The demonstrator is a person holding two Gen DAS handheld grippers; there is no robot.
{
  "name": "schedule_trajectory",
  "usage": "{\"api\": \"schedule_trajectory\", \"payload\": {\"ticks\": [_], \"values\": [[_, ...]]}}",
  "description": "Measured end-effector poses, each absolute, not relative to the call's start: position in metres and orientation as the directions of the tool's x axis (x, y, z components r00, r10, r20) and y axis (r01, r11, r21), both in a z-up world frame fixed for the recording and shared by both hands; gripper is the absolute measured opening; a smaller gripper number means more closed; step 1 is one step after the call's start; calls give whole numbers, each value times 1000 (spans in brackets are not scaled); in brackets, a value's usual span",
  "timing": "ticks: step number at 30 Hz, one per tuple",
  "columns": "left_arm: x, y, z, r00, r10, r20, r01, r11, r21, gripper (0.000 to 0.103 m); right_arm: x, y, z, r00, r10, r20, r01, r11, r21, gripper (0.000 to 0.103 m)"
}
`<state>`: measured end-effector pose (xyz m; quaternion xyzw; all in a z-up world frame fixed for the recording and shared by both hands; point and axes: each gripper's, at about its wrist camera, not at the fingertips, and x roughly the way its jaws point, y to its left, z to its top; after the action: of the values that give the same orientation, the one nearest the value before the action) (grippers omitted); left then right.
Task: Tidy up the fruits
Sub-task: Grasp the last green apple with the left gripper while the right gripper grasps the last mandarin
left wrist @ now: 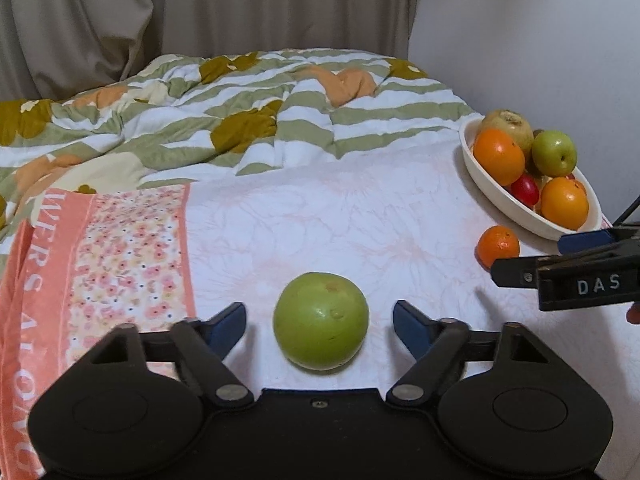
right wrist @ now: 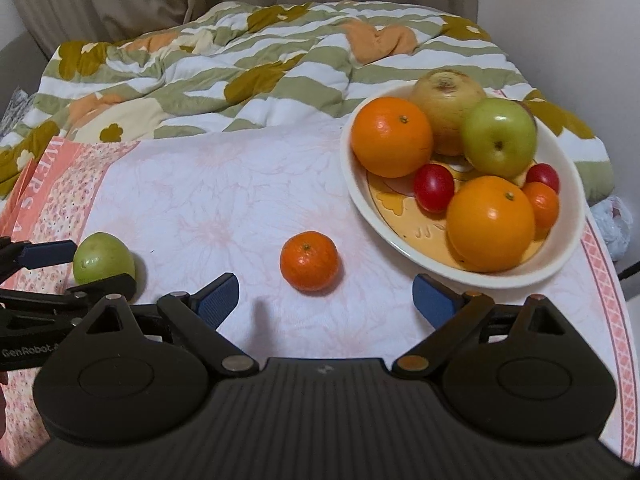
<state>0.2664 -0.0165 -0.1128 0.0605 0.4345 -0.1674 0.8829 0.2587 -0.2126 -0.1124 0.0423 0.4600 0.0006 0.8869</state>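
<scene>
A green round fruit (left wrist: 320, 322) lies on the white floral cloth between the blue pads of my left gripper (left wrist: 319, 320). The pads stand apart from it on both sides, so the gripper is open. From the right wrist view the same fruit (right wrist: 102, 258) sits between the left gripper's fingers (right wrist: 48, 250). A small mandarin (right wrist: 309, 261) rests just ahead of my right gripper (right wrist: 326, 294), which is open with nothing between its pads. The mandarin (left wrist: 498, 246) also shows beside the right gripper's fingers (left wrist: 512, 272).
A white oval bowl (right wrist: 352, 184) at the right holds oranges, a green apple, a brownish fruit and small red tomatoes; it also shows in the left wrist view (left wrist: 492, 192). A rumpled striped quilt (left wrist: 240, 112) lies behind. A pink floral border (left wrist: 120, 248) runs along the left.
</scene>
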Motion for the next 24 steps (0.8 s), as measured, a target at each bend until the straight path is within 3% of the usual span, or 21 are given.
{"api": "schedule_trajectory", "payload": {"ticks": [1, 3, 8, 11, 16, 20, 23, 24], "values": [[267, -18, -115, 558, -241, -794, 351, 936, -37, 63, 260, -212, -113, 575, 43, -817, 34, 996, 77, 103], [268, -21, -119, 552, -221, -804, 347, 938, -20, 58, 262, -212, -115, 573, 52, -818, 25, 996, 80, 103], [267, -17, -119, 552, -225, -803, 327, 944, -39, 57, 268, -210, -118, 568, 66, -821, 1, 997, 80, 103], [265, -16, -118, 556, -208, -804, 309, 950, -32, 57, 273, -209, -121, 558, 72, -827, -16, 997, 75, 96], [258, -10, -117, 558, -192, -807, 274, 961, -39, 57, 277, -205, -125, 544, 87, -835, -52, 996, 69, 79], [253, -5, -117, 559, -178, -810, 249, 968, -41, 57, 280, -202, -126, 546, 83, -834, -71, 996, 53, 72], [249, -1, -116, 557, -173, -812, 230, 972, -49, 57, 282, -200, -126, 549, 80, -832, -85, 996, 39, 51], [248, 0, -115, 557, -170, -813, 225, 973, -49, 57, 283, -199, -125, 551, 76, -831, -90, 995, 31, 51]]}}
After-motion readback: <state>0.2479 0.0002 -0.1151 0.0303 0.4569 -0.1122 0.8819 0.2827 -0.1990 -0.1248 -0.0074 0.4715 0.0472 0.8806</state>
